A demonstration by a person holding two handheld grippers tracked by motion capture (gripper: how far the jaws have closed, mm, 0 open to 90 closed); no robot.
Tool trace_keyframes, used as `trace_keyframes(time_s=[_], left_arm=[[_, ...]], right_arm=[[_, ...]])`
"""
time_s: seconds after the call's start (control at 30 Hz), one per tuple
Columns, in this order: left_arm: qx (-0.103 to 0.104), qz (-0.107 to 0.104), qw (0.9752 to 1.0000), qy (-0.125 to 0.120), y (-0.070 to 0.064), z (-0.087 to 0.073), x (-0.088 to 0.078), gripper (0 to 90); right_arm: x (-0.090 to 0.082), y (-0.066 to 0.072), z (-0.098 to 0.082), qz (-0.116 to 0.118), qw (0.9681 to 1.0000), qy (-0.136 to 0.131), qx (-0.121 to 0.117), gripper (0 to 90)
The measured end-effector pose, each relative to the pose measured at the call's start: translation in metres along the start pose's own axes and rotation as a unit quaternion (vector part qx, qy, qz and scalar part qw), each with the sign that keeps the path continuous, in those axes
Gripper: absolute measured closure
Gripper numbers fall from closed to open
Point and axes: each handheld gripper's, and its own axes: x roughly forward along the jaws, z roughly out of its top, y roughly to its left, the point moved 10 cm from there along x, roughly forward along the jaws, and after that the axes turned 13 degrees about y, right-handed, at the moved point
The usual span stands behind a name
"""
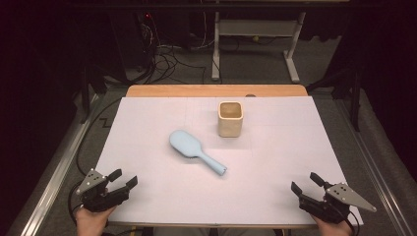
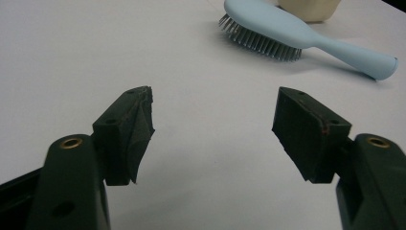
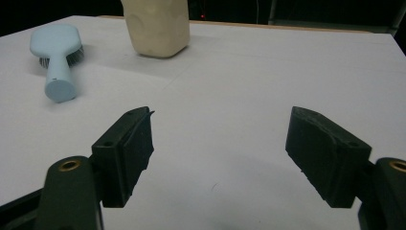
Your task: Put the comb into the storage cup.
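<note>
A light blue hairbrush (image 1: 195, 150) lies bristles down in the middle of the white table, its handle pointing toward the near right. Behind it stands a cream square cup (image 1: 230, 118), upright and open at the top. My left gripper (image 1: 124, 179) rests at the near left corner, open with nothing between its jaws; ahead of it lies the hairbrush (image 2: 297, 36). At the near right corner my right gripper (image 1: 306, 183) is open and empty too. Far off at its upper left are the hairbrush (image 3: 56, 57) and the cup (image 3: 156, 26).
The white sheet (image 1: 147, 147) covers the table, with a wooden edge (image 1: 216, 90) showing at the back. Past the table are a dark floor with cables (image 1: 167, 56) and a white desk frame (image 1: 255, 34). Metal rails (image 1: 49, 182) run along both sides.
</note>
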Motion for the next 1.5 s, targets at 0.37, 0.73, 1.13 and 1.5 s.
trace_keyframes(time_s=[0.37,0.73,1.13,1.5], left_arm=[[-0.004,0.000,1.0000,-0.002,0.0009,-0.0009,-0.0010,31.3],[-0.005,0.000,1.0000,-0.002,0.0008,-0.0012,-0.0008,31.4],[-0.010,-0.001,0.9999,-0.013,-0.0006,0.0009,-0.0031,31.5],[-0.012,-0.008,0.9997,-0.018,-0.0058,0.0063,-0.0006,31.7]], right_arm=[[-0.0030,-0.0010,0.0010,-0.001,0.9999,-0.009,0.004,25.1],[-0.0052,-0.0032,0.0009,-0.003,0.9999,-0.014,0.004,25.2],[-0.0048,-0.0022,0.0008,-0.001,0.9999,-0.013,0.002,25.3],[-0.0048,-0.0028,0.0011,0.002,0.9999,-0.015,0.005,25.4]])
